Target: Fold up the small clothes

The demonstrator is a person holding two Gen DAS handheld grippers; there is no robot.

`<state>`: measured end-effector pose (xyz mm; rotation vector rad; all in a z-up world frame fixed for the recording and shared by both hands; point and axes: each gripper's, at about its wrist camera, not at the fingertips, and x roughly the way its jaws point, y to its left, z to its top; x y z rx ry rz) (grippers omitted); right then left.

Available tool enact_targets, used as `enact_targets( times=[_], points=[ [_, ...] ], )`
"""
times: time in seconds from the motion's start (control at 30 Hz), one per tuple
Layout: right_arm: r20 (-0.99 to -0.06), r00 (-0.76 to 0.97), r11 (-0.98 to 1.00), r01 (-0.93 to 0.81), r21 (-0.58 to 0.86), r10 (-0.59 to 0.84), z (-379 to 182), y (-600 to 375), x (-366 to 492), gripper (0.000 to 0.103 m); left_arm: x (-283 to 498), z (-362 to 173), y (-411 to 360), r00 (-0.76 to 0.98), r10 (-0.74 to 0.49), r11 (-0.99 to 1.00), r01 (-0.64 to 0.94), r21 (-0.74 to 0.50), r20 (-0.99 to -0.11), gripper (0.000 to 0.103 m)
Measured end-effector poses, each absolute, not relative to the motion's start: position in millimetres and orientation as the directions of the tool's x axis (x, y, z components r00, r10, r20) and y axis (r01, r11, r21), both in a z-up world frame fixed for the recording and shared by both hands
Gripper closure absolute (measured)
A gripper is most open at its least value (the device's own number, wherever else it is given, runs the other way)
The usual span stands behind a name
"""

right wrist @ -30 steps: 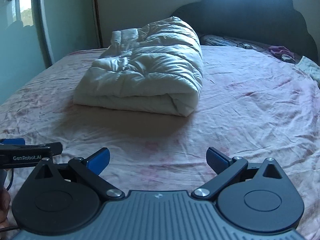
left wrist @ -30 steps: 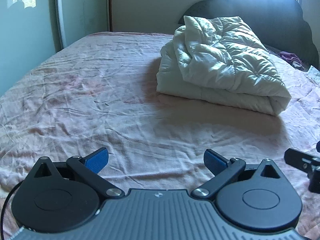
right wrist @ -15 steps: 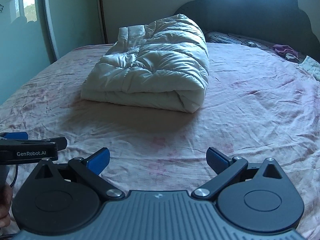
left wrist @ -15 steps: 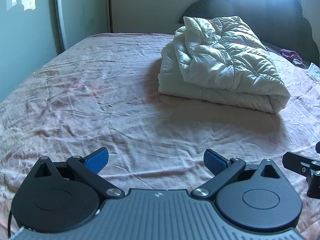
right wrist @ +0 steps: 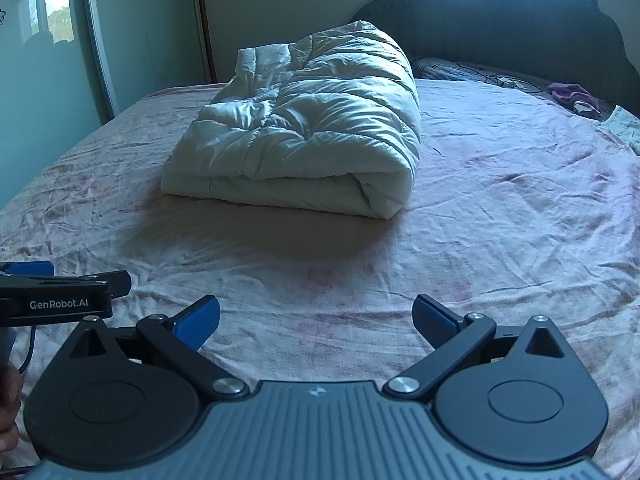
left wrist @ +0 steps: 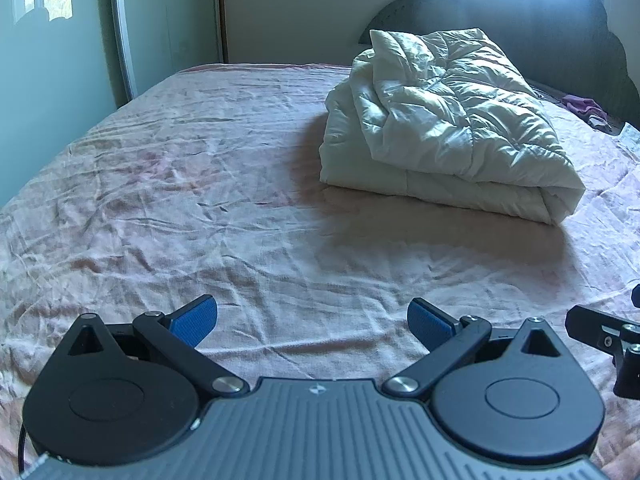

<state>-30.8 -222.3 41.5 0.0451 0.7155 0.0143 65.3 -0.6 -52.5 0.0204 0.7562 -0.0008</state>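
My left gripper point(left wrist: 313, 322) is open and empty, held low over the pink bedsheet point(left wrist: 180, 184) near the bed's front. My right gripper point(right wrist: 316, 322) is also open and empty, just to its right over the same sheet point(right wrist: 500, 220). The left gripper's body shows at the left edge of the right wrist view point(right wrist: 56, 300); part of the right gripper shows at the right edge of the left wrist view point(left wrist: 604, 336). A small purple garment point(right wrist: 572, 96) lies crumpled far back right by the headboard, also in the left wrist view point(left wrist: 584, 106). Both grippers are far from it.
A folded white quilt point(left wrist: 440, 124) sits mid-bed ahead of both grippers, also in the right wrist view point(right wrist: 304, 132). A dark headboard point(right wrist: 520, 20) stands behind. A pale green wall and mirrored door point(left wrist: 60, 60) run along the left. Patterned cloth point(right wrist: 624, 124) lies at the far right.
Both grippers have shifted slightly; the quilt sits a little further right in the right wrist view. Both jaws stay open and empty.
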Motion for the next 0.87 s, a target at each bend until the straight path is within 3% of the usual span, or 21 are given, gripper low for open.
enact_targets(
  times=[0.87],
  points=[
    [-0.651, 0.758, 0.998, -0.007, 0.067, 0.049, 41.8, -222.9, -28.0, 0.000, 62.6, -43.1, 2.6, 0.755, -0.004, 1.000, -0.005, -0.012, -0.655, 0.000]
  ],
)
